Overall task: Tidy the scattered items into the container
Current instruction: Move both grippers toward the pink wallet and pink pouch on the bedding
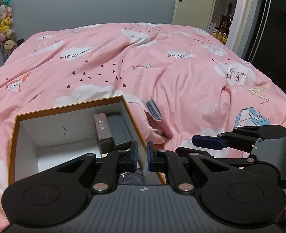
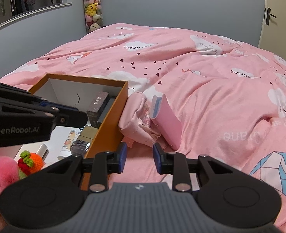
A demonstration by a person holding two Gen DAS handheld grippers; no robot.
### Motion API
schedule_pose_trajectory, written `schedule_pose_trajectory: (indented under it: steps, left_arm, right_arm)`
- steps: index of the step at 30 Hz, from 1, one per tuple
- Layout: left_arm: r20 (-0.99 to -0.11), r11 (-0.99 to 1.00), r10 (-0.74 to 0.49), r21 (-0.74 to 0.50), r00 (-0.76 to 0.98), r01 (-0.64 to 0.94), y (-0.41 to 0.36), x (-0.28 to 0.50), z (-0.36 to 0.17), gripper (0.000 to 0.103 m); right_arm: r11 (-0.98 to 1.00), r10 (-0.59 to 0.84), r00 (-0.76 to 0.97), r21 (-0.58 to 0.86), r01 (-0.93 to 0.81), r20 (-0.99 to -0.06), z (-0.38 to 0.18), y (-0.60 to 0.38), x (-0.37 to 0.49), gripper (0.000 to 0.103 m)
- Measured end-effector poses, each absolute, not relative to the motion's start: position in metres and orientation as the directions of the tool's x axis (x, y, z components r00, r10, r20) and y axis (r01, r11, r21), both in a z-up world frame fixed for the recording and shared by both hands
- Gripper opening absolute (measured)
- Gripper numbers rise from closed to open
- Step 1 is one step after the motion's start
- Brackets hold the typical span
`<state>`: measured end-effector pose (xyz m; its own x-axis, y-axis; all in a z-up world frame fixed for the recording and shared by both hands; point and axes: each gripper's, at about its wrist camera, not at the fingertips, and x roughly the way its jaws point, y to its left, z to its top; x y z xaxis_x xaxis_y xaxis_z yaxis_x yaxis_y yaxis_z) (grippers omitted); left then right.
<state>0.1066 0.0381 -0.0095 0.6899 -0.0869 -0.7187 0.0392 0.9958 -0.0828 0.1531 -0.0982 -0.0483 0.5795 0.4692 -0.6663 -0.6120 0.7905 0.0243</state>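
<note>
An orange box (image 1: 12, 145) (image 2: 113, 120) with a white inside lies on the pink bed. It holds a brown speckled carton (image 1: 104, 132) (image 2: 98, 106), a dark grey carton (image 1: 120, 130) and a glass jar (image 2: 79, 145). My left gripper (image 1: 142, 155) (image 2: 82, 116) hovers over the box, jaws almost together, nothing between them. Just outside the box's right wall lie a pink pouch (image 2: 135, 116) (image 1: 155, 134) and a pink case with a blue edge (image 2: 168, 124) (image 1: 153, 108). My right gripper (image 2: 140, 155) (image 1: 191, 144) stands open in front of them, holding nothing.
A crocheted orange fruit (image 2: 31, 160) and a pink plush (image 2: 3, 172) sit at the box's near left end; whether inside it I cannot tell. The rumpled pink quilt (image 2: 211, 97) covers the bed. A column of plush toys (image 2: 92, 9) stands in the far corner.
</note>
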Motion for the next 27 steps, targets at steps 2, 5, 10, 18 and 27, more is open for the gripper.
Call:
schedule_pose_trajectory:
  steps: [2, 5, 10, 18, 27]
  left_arm:
    - [-0.72, 0.996, -0.088, -0.08, 0.689, 0.043, 0.036, 0.107, -0.009, 0.009]
    - [-0.722, 0.996, -0.088, -0.076, 0.686, 0.048, 0.034, 0.108, -0.01, 0.009]
    - [-0.724, 0.996, -0.088, -0.072, 0.684, 0.051, 0.032, 0.109, -0.01, 0.009]
    - [-0.727, 0.996, -0.093, -0.066, 0.68, 0.066, 0.031, 0.12, -0.014, 0.009]
    - [-0.74, 0.995, -0.103, -0.086, 0.665, 0.058, 0.035, 0.136, -0.021, 0.01]
  right_arm:
    - [0.791, 0.471, 0.578, 0.029, -0.611, -0.667, -0.049, -0.099, 0.154, 0.033]
    - [0.79, 0.476, 0.575, 0.036, -0.613, -0.665, -0.049, -0.1, 0.155, 0.036]
    - [0.788, 0.482, 0.575, 0.04, -0.615, -0.661, -0.049, -0.102, 0.155, 0.036]
    - [0.782, 0.485, 0.576, 0.033, -0.622, -0.658, -0.051, -0.105, 0.162, 0.036]
    - [0.775, 0.493, 0.563, 0.04, -0.631, -0.663, -0.061, -0.104, 0.183, 0.036]
